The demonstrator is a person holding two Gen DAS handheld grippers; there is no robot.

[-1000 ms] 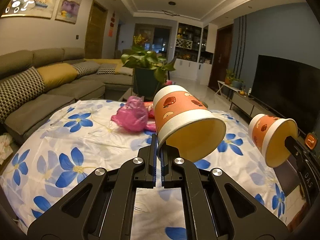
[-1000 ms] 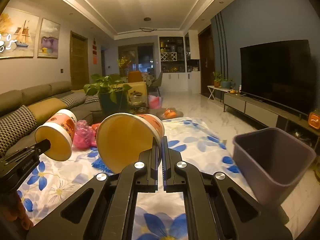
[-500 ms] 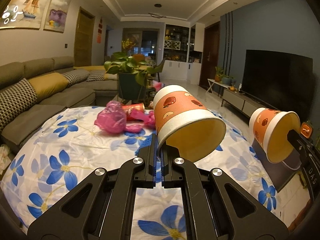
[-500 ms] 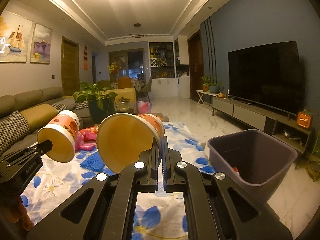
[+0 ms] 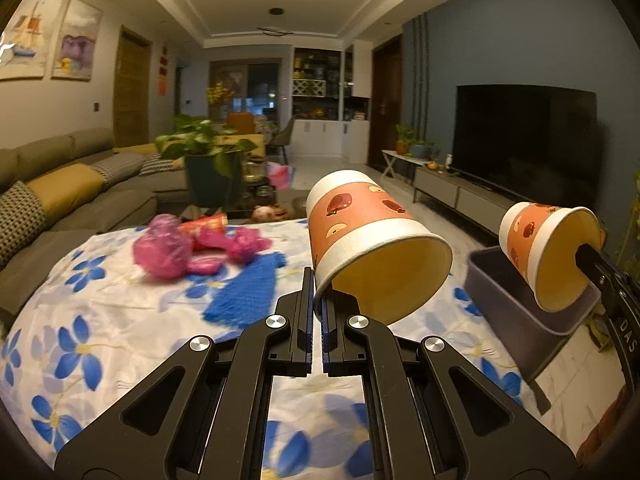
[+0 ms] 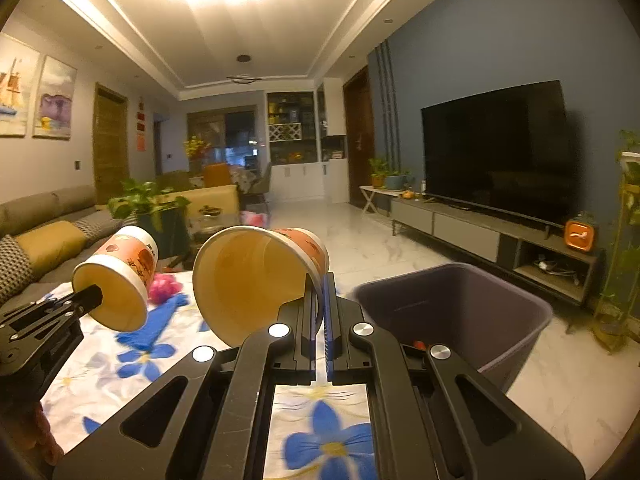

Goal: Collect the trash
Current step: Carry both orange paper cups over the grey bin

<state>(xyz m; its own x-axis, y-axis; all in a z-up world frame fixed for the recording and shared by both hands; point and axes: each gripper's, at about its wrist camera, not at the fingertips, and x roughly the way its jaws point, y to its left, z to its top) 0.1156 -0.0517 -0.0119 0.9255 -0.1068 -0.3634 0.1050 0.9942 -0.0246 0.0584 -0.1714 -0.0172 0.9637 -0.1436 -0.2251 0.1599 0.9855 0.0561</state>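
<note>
My left gripper (image 5: 317, 300) is shut on the rim of an orange paper cup (image 5: 368, 236), held tilted above the flowered tablecloth (image 5: 100, 320). My right gripper (image 6: 319, 304) is shut on the rim of a second orange paper cup (image 6: 256, 276), mouth toward the camera. Each cup also shows in the other view: the right cup (image 5: 544, 248) hangs over the grey trash bin (image 5: 516, 312), the left cup (image 6: 120, 276) is at the left. The bin (image 6: 460, 304) stands on the floor just right of my right gripper, with something small and red inside.
Pink plastic bags (image 5: 168, 248), a red wrapper (image 5: 204, 224) and a blue cloth (image 5: 248, 292) lie on the table. A sofa (image 5: 72, 200) runs along the left, a potted plant (image 5: 208, 160) behind the table, a TV and low cabinet (image 6: 492, 216) on the right.
Both grippers have swung right with their cups. The bin has come closer and more central in the right view, and the right cup is now over the bin in the left view.
</note>
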